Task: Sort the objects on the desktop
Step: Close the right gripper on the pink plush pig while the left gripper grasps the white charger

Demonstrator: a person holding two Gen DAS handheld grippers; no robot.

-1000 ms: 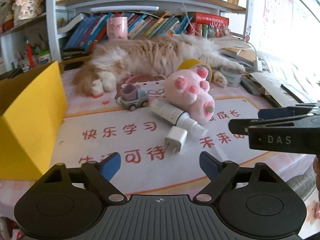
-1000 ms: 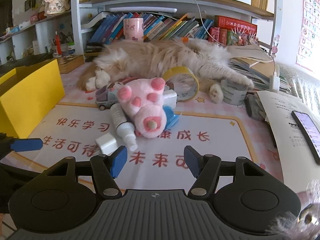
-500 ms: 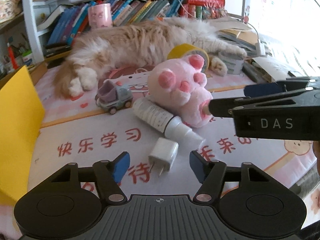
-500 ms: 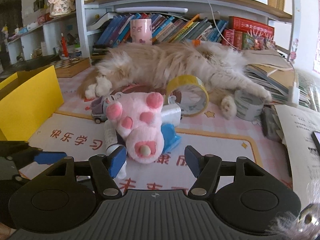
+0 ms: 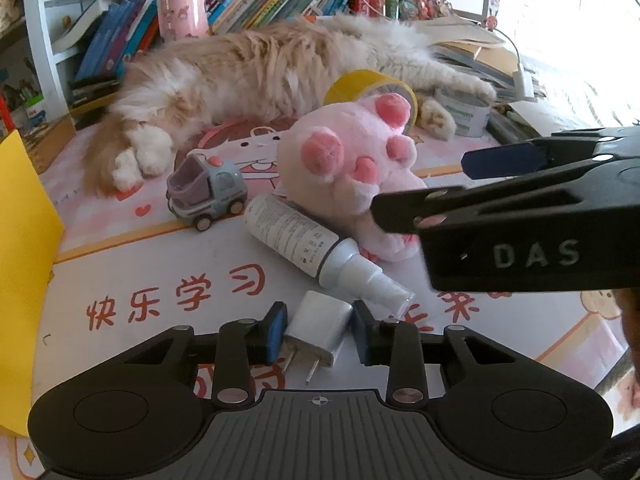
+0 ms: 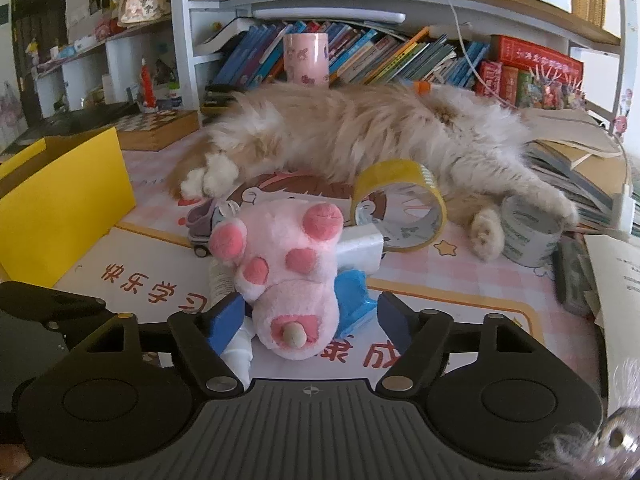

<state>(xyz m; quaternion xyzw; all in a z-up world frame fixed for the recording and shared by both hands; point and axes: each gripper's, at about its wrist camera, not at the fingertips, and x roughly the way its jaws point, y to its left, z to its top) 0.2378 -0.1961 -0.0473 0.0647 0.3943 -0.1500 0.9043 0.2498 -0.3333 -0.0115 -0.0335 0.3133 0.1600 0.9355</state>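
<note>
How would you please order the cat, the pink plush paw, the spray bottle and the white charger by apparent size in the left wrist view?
1. cat
2. pink plush paw
3. spray bottle
4. white charger, though it lies nearest the camera, so it looks larger than it is.

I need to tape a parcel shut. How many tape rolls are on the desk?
2: a yellow tape roll standing on edge behind the pink plush paw, and a grey tape roll lying flat by the cat's hind paws. The cat may hide others.

Both wrist views low, close, angled down over desk toward shelf; share plush paw (image 5: 352,168) (image 6: 286,276), cat (image 5: 256,76) (image 6: 360,132).
</note>
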